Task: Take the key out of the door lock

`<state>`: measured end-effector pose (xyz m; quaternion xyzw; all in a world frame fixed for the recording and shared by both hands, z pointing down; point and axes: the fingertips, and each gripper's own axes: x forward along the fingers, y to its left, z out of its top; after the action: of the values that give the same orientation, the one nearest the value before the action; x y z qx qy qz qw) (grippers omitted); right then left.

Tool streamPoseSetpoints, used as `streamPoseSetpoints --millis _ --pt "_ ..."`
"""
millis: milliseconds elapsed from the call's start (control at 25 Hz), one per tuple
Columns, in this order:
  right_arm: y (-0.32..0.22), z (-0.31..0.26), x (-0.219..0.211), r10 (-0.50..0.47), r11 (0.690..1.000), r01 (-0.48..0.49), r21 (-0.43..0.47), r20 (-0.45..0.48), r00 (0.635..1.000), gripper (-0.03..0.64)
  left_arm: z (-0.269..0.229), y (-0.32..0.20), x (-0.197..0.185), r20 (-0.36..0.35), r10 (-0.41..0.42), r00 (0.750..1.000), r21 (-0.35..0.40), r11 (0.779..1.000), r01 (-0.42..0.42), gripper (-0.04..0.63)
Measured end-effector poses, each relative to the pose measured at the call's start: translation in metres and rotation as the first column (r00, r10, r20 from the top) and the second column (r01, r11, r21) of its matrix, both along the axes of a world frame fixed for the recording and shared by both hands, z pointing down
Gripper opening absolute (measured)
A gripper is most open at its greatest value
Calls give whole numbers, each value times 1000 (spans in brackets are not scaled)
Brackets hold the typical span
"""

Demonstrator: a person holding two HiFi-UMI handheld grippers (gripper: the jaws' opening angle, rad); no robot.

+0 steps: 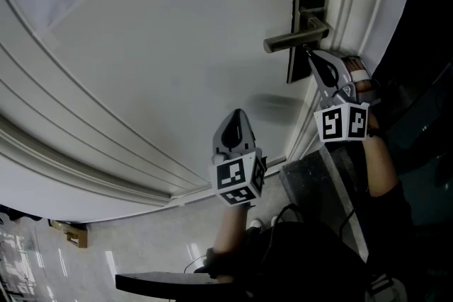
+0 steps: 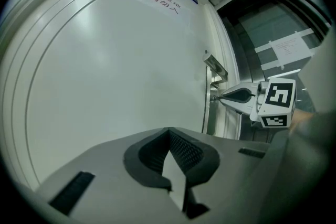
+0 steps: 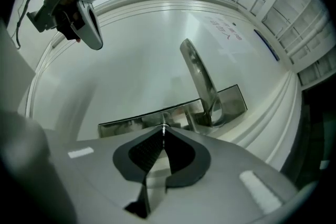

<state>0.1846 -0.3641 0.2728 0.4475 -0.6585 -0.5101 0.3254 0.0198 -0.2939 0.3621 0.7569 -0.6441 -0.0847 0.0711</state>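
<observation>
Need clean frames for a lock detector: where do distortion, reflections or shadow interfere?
Head view: fisheye bows the door mouldings; a soft shadow lies below the handle. Left gripper view: heavy barrel distortion, dark corners. Right gripper view: the lock plate mirrors its surroundings; the key is only a thin glint between the right gripper's fingers.

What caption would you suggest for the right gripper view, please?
Right tongs pinch the key at the lock plate, near the handle.

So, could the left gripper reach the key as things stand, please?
Probably not: the right gripper is shut on the key, covering it, and the left gripper hangs lower, off the door.
</observation>
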Motion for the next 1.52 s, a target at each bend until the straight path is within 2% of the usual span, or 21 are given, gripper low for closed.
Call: streamPoseSetpoints --millis 440,1520 --pt "1 2 0 0 1000 2 21 -110 994 9 0 -1 1 -8 0 1000 1 1000 0 0" --pt "1 3 1 1 999 7 40 -202 979 9 -3 -3 -2 2 -2 1000 9 1000 2 0"
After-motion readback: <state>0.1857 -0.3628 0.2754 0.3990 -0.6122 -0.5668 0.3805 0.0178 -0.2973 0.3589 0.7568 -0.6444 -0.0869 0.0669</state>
